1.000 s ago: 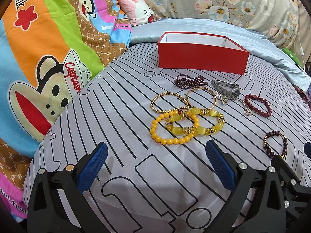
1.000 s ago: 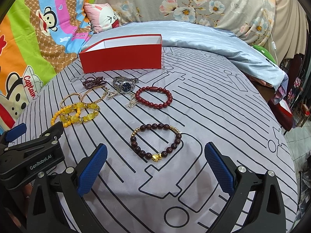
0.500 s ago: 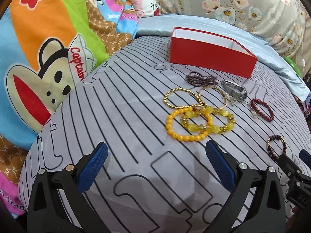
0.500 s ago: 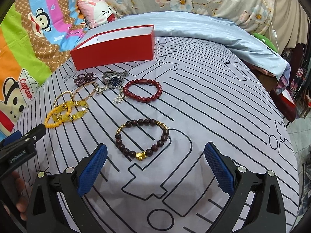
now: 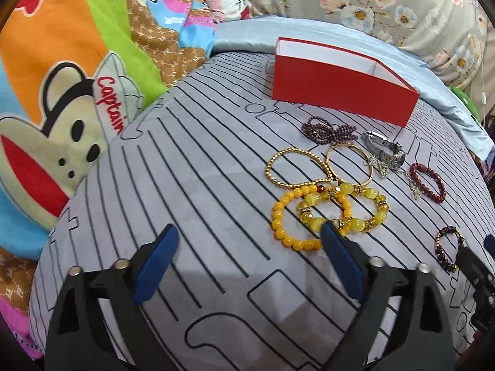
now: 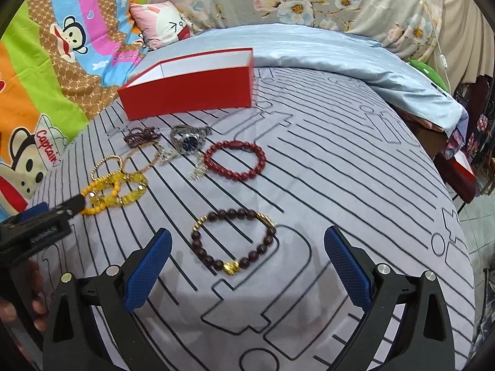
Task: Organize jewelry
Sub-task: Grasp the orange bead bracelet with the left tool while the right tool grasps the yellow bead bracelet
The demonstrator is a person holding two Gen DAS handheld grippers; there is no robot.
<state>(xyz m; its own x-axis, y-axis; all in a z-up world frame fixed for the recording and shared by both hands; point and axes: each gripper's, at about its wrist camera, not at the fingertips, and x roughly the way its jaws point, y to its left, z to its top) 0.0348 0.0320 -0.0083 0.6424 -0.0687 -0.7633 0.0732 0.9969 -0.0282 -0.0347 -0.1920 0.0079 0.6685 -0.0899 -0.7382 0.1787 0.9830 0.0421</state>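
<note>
Left gripper (image 5: 247, 232) (jaws spread) hides part of yellow bracelet (image 5: 289, 216).

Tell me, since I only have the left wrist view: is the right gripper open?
Observer: Yes, the right gripper is open and holds nothing.
Operator: What is in front of it?
Observer: The dark bracelet lies flat between the fingertips, untouched, with its gold charm on the side nearest the gripper.
Operator: Can you see the watch dial?
Observer: Yes, the watch shows a dark blue dial.
</note>
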